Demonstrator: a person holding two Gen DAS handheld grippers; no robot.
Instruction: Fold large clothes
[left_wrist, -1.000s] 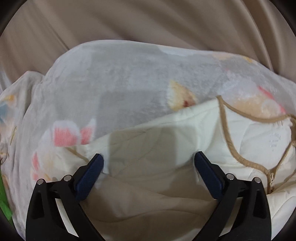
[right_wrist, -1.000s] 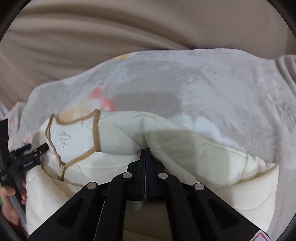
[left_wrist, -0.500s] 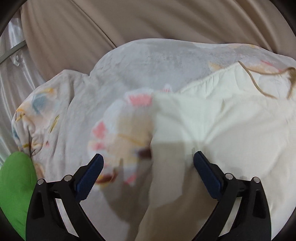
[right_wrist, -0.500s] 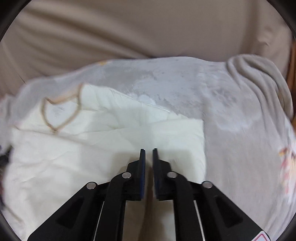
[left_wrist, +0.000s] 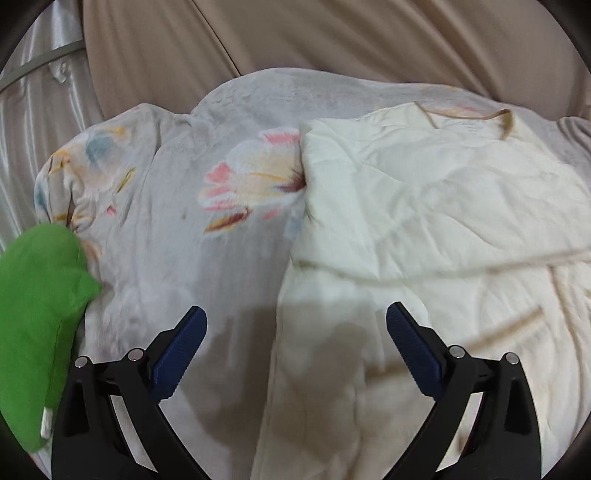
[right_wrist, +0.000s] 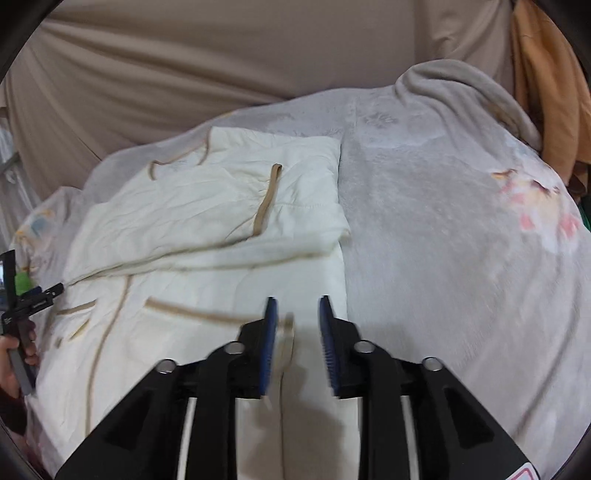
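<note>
A cream quilted jacket (left_wrist: 424, 229) with tan trim lies on a grey flowered blanket (left_wrist: 192, 236); its sleeves are folded across the body. In the right wrist view the jacket (right_wrist: 207, 229) fills the left half, one tan-edged cuff (right_wrist: 267, 201) lying on top. My left gripper (left_wrist: 295, 325) is wide open and empty, above the jacket's left edge. My right gripper (right_wrist: 295, 314) is partly open and empty, above the jacket's right edge. The left gripper also shows at the left rim of the right wrist view (right_wrist: 33, 295).
A green cloth (left_wrist: 37, 317) lies at the blanket's left edge. Beige curtain fabric (right_wrist: 221, 55) hangs behind. The blanket (right_wrist: 461, 240) bunches into a ridge at the far right, with an orange cloth (right_wrist: 546, 92) beyond it.
My right gripper opened and let go of the jacket fold. Both grippers pulled back from the jacket, which now lies flat with its sleeves laid over it.
</note>
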